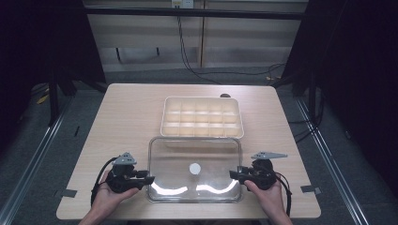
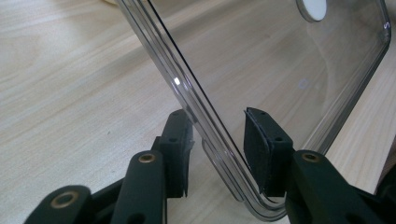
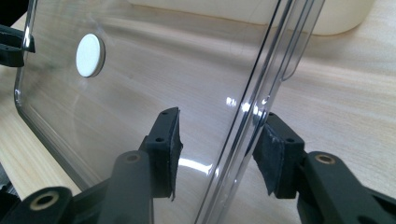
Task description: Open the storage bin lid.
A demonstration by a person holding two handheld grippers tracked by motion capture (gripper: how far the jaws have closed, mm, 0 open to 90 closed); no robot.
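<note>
A clear plastic lid [image 1: 195, 154] with a white round disc [image 1: 195, 168] at its middle lies at the table's near side. Behind it stands a cream compartment box [image 1: 164, 117] with several empty cells. My left gripper [image 1: 149, 179] is at the lid's left edge and my right gripper [image 1: 233, 175] at its right edge. In the left gripper view the left gripper [image 2: 219, 140] is open, with its jaws on either side of the lid [image 2: 261, 60] rim. In the right gripper view the right gripper [image 3: 217, 144] straddles the lid [image 3: 163, 70] rim, also open.
The wooden table [image 1: 126, 117] has bare surface left and right of the box. Its front edge lies just behind both hands. Cables [image 1: 187, 51] run across the floor beyond the far edge, and dark curtains close in both sides.
</note>
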